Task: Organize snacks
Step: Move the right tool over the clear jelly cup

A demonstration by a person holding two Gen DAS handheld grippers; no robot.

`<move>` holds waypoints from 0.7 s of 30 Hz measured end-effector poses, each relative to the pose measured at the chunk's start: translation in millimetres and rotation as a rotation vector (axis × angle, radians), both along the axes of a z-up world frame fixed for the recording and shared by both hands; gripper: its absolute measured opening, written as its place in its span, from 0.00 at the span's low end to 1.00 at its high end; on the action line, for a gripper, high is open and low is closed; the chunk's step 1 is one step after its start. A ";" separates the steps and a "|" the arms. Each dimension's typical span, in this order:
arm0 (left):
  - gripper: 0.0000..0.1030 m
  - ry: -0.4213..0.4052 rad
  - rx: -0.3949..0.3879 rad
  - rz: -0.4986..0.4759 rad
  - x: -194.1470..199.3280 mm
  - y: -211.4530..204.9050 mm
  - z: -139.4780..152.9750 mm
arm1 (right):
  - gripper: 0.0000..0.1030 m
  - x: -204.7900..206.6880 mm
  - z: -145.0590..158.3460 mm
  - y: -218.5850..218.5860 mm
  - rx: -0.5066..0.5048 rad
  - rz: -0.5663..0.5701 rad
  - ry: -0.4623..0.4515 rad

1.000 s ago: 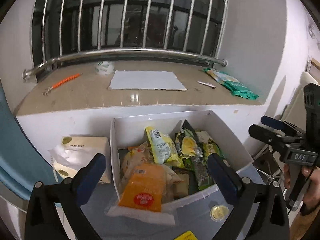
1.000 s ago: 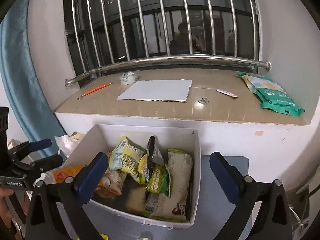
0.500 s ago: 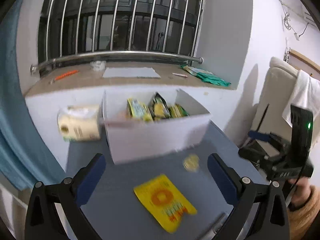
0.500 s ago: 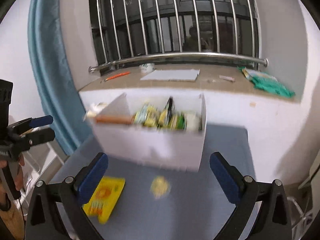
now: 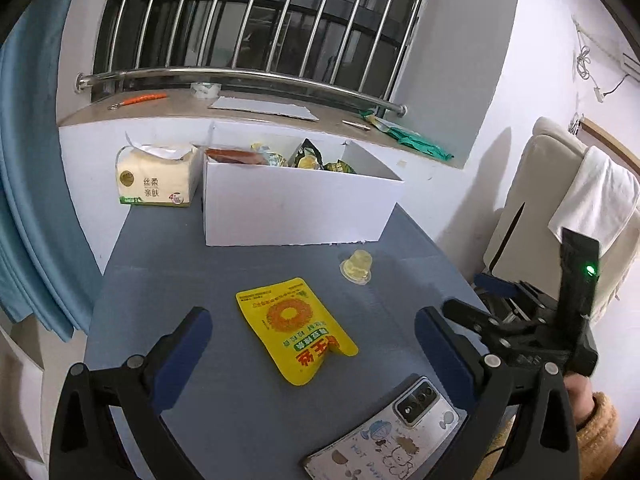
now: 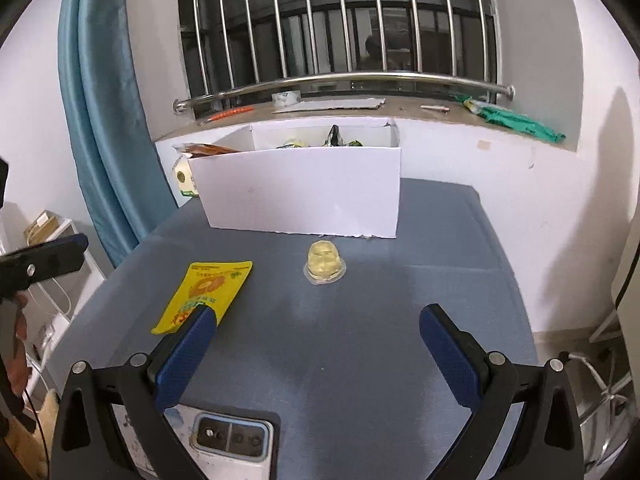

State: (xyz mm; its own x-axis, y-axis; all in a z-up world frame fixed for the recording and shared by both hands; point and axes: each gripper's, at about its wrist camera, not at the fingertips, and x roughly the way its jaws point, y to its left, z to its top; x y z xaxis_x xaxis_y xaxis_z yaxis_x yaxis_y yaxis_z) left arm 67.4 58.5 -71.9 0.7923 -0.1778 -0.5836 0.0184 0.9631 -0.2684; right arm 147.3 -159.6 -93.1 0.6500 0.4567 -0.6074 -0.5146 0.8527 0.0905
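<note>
Grey table point(image 5: 168, 248), white box point(image 5: 296, 204), barred window point(image 6: 340, 24), both claws agape, empty.

Yellow pouch point(image 5: 295, 327) and jelly cup point(image 5: 356, 267) lie before snack-filled white box point(image 5: 296, 204).

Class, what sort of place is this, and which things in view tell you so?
Probably a room in a home: a barred window with a curtain, a tissue pack and a phone on the table.
</note>
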 end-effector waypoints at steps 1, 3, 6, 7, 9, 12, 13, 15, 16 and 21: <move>1.00 0.002 -0.003 0.001 0.0 0.8 -0.4 | 1.00 2.5 -0.6 3.0 -0.007 -0.003 -0.001; 1.00 0.009 -0.017 -0.002 -1.5 1.5 -2.9 | 1.00 11.3 -3.5 10.5 -0.037 -0.005 -0.002; 1.00 0.020 -0.015 0.000 -3.7 1.2 -6.8 | 1.00 32.0 -8.4 24.3 -0.068 -0.001 0.004; 1.00 0.021 -0.011 0.000 -4.3 1.2 -8.0 | 1.00 39.9 -10.7 28.5 -0.073 0.001 0.019; 1.00 0.027 -0.004 0.006 -5.1 1.5 -10.1 | 1.00 55.8 -16.6 37.4 -0.080 0.005 0.045; 1.00 0.035 0.001 0.013 -5.1 2.8 -12.7 | 1.00 73.9 -24.8 50.3 -0.094 0.022 0.077; 1.00 0.039 0.001 0.015 -4.8 3.5 -13.9 | 1.00 80.5 -28.3 55.2 -0.103 0.028 0.089; 1.00 0.044 -0.003 0.019 -4.9 4.9 -16.1 | 1.00 93.1 -36.0 66.2 -0.134 0.036 0.106; 1.00 0.047 -0.004 0.020 -4.7 5.4 -17.1 | 1.00 95.9 -37.7 68.9 -0.137 0.038 0.107; 1.00 0.075 -0.014 0.030 -2.7 8.2 -25.5 | 1.00 112.0 -51.2 86.1 -0.147 0.080 0.161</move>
